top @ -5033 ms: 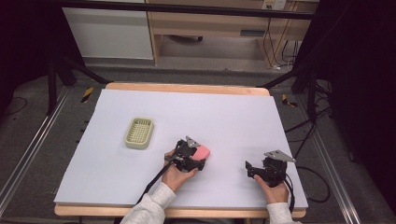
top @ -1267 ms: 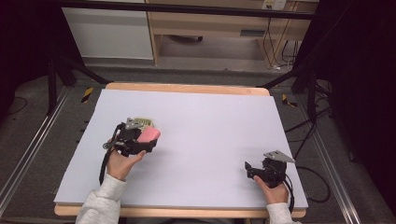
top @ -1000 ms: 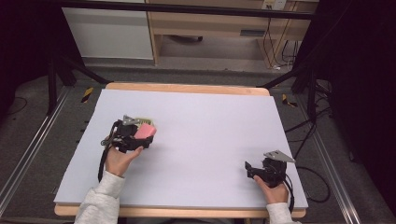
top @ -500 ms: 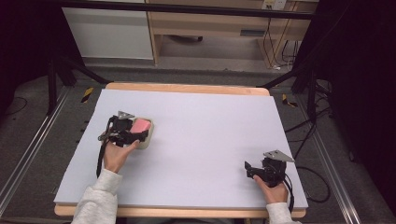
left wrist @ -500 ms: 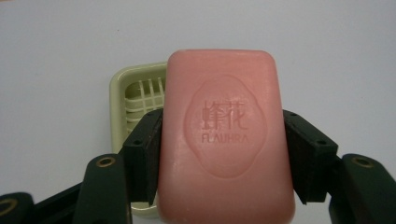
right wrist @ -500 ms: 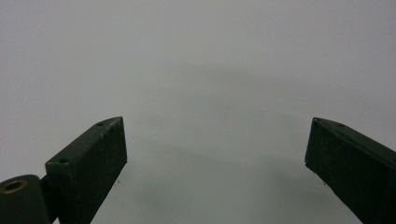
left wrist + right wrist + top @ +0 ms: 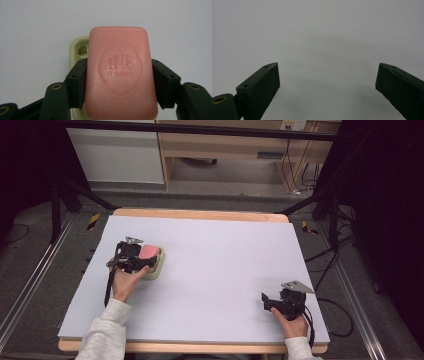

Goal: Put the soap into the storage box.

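Observation:
A pink soap bar (image 7: 120,75) stamped FLAUHRA sits clamped between the two black jaws of my left gripper (image 7: 119,80). Beneath it lies a pale green soap dish (image 7: 78,47), mostly hidden by the bar. In the high view the left gripper (image 7: 134,258) holds the pink soap (image 7: 148,252) right over the dish (image 7: 156,268) at the table's left. My right gripper (image 7: 272,301) rests near the front right edge, its jaws wide apart over bare white table (image 7: 327,45) with nothing between them.
The white table top (image 7: 225,260) stretches wide between the two hands. Behind the table stand a wooden shelf unit (image 7: 225,145) and black stand legs (image 7: 320,195). Cables (image 7: 345,320) trail off the right side.
My left gripper has carried the soap from the table's middle leftward and away from the person, and now holds it directly over the green dish. The right gripper has stayed put.

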`<state>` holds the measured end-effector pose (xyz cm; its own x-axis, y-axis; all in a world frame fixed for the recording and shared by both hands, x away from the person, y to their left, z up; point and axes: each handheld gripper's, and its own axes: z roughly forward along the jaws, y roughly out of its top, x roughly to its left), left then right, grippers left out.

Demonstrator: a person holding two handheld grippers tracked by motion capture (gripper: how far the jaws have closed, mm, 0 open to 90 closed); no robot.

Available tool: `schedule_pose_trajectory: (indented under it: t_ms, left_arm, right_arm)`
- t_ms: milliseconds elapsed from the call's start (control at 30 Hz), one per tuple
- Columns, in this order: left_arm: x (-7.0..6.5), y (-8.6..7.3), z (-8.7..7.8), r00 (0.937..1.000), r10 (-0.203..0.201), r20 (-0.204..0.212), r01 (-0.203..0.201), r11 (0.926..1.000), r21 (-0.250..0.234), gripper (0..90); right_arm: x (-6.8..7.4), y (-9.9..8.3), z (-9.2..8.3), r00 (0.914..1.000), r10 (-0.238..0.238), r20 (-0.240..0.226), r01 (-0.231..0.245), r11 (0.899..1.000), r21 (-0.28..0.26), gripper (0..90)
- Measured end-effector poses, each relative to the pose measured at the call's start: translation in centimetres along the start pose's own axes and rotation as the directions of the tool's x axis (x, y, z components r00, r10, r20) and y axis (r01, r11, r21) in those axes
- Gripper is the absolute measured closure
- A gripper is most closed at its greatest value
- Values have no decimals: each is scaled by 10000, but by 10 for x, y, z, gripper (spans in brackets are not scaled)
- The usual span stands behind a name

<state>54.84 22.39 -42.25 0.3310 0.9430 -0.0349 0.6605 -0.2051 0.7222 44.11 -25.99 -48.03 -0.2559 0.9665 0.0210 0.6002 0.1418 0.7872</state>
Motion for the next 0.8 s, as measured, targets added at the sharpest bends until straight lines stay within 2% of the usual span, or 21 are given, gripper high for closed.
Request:
schedule_pose_trajectory:
  t_ms: [333, 800]
  left_arm:
    - [6, -4, 13, 9996, -266, -108, 268, 9995, 182, 374]
    - [7, -8, 23, 9991, -334, -271, 344, 9987, 376, 374]
  right_arm:
    - [0, 0, 0, 10000, 16, -77, -16, 10000, -39, 58]
    - [1, 1, 0, 10000, -3, -90, 3, 10000, -22, 57]
